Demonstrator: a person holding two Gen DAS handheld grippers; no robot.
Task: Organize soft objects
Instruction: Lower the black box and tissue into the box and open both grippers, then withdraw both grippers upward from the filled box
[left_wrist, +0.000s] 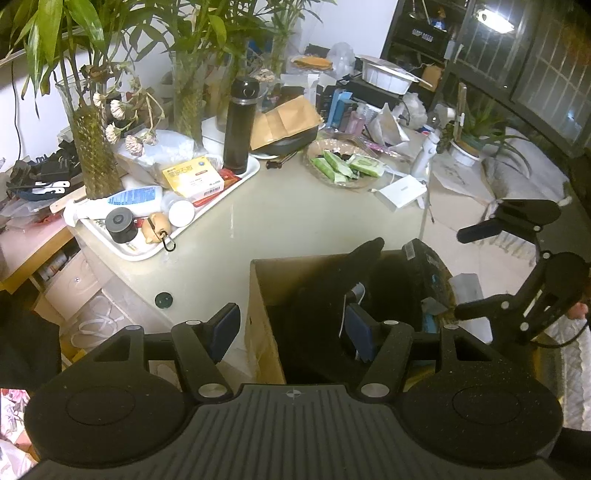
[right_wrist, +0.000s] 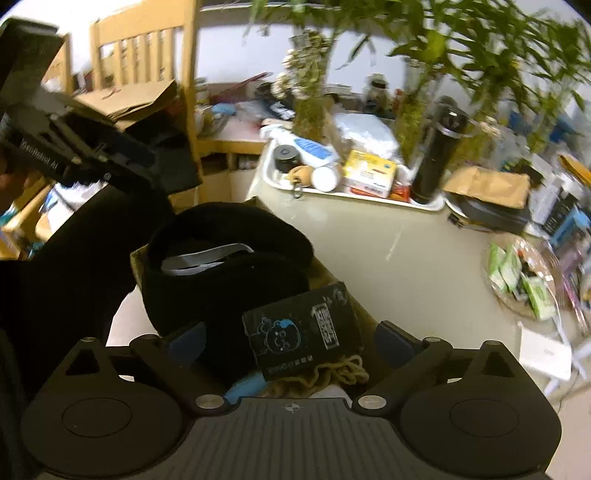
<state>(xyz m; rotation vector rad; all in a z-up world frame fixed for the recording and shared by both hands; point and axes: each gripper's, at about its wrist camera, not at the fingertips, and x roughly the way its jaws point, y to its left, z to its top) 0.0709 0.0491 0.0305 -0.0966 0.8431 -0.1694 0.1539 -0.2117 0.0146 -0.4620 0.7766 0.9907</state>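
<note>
A cardboard box (left_wrist: 258, 291) stands at the near edge of the beige table (left_wrist: 280, 214). Inside it lies a black knit hat (right_wrist: 229, 258), a white label showing in its opening. A black packet (right_wrist: 303, 328) with a chalk-style cartoon leans beside the hat, over a beige knitted piece (right_wrist: 332, 373) and something blue (right_wrist: 243, 387). My left gripper (left_wrist: 291, 328) straddles the box's left wall. Its left pad is clear of the cardboard and its right pad is down by the black cloth (left_wrist: 325, 295). My right gripper (right_wrist: 291, 343) hangs open above the packet, touching nothing. It also shows at the right as the right gripper (left_wrist: 459, 272).
A white tray (left_wrist: 236, 184) at the table's left holds a black flask (left_wrist: 240, 125), a yellow box (left_wrist: 192, 179), a lotion bottle and jars. Glass vases of plants stand behind it. A glass dish of green packets (left_wrist: 343, 166) and a white box (left_wrist: 402, 190) lie further right. A wooden chair (right_wrist: 147, 48) stands behind.
</note>
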